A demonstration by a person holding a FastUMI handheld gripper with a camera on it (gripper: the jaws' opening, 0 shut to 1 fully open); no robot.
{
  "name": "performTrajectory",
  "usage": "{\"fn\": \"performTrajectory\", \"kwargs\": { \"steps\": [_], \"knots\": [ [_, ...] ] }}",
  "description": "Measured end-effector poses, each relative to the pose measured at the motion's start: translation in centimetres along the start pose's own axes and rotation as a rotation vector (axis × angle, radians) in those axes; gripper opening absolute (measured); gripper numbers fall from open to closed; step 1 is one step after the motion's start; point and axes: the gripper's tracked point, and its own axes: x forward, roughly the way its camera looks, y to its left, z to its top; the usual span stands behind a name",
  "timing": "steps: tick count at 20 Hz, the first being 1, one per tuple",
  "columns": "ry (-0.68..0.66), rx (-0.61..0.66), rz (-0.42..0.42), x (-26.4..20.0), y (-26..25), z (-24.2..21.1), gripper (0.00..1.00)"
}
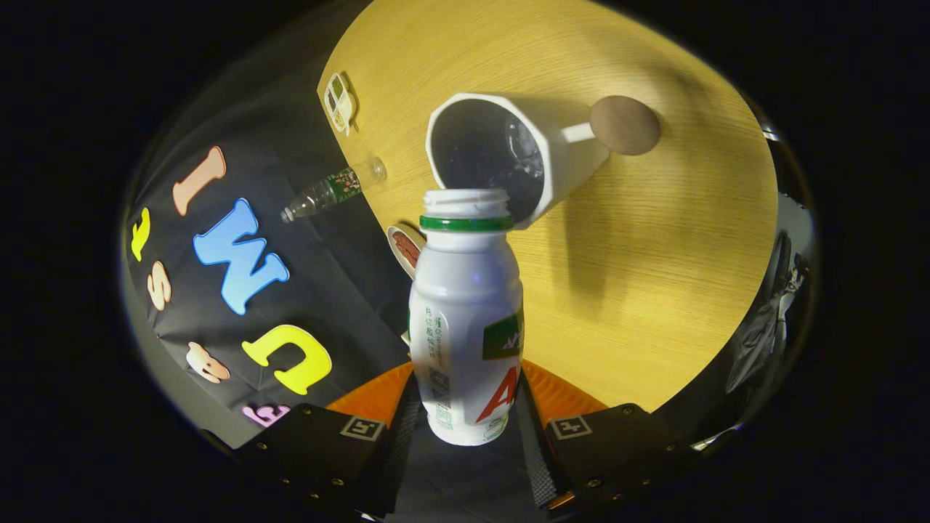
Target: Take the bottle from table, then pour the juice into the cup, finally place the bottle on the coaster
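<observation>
Pour step in hand. Tool (465, 425) clamped on bottle (466, 319), both fingers at its sides. Uncapped mouth at rim of white cup (508, 156) on bench (654, 290). Next, likely: tip further, then carry to coaster (625, 125) just beyond cup.

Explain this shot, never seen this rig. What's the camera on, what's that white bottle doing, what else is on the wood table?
There is no robot arm: a person carries a handheld two-finger gripper, and a fisheye camera riding on it looks forward along the fingers. The scene looks rotated because the gripper is tipped for pouring. Both fingers press on the white plastic bottle with a green neck ring, cap off, its open mouth at the rim of the white angular mug with a dark inside. I cannot tell whether juice is flowing. Beyond the mug a round brown coaster lies on the yellow wooden table. Also there: a clear plastic bottle, a small white timer-like device and a small round dish.
</observation>
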Motion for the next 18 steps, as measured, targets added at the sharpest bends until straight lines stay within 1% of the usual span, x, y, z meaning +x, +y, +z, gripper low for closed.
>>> {"fn": "performTrajectory", "kwargs": {
  "steps": [7, 10, 18],
  "knots": [
    [0.01, 0.032, -0.009, -0.78, 0.23, 0.41, 0.68],
    [0.025, 0.06, -0.017, -0.9, 0.4, 0.15, 0.68],
    [0.051, 0.082, -0.023, -0.92, 0.65, -0.57, 0.68]
  ]
}}
